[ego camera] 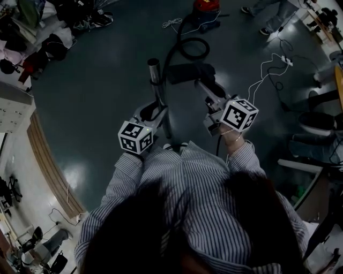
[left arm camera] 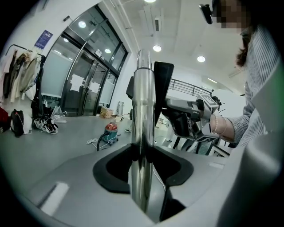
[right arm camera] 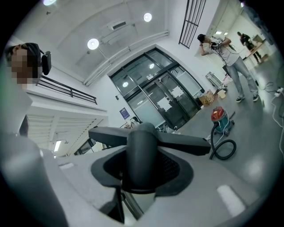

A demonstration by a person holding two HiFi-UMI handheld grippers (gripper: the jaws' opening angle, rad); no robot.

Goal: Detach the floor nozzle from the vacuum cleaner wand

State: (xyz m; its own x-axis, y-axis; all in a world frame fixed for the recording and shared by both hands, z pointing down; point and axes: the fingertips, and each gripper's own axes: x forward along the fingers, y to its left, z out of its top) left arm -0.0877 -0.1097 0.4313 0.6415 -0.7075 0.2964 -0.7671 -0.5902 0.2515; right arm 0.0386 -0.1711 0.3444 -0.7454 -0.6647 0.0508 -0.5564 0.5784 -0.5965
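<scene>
In the head view I hold a shiny metal wand with my left gripper; its open tube end points away from me. The black floor nozzle lies just right of that end, apart from it, held by its neck in my right gripper. In the left gripper view the wand runs upright through the left gripper, with the nozzle behind it. In the right gripper view the nozzle has its thick neck in the right gripper and its flat head spread crosswise.
A red canister vacuum with a looped black hose stands on the dark floor ahead. White cables trail at the right near a chair. Another person stands farther off. A wooden ledge runs along the left.
</scene>
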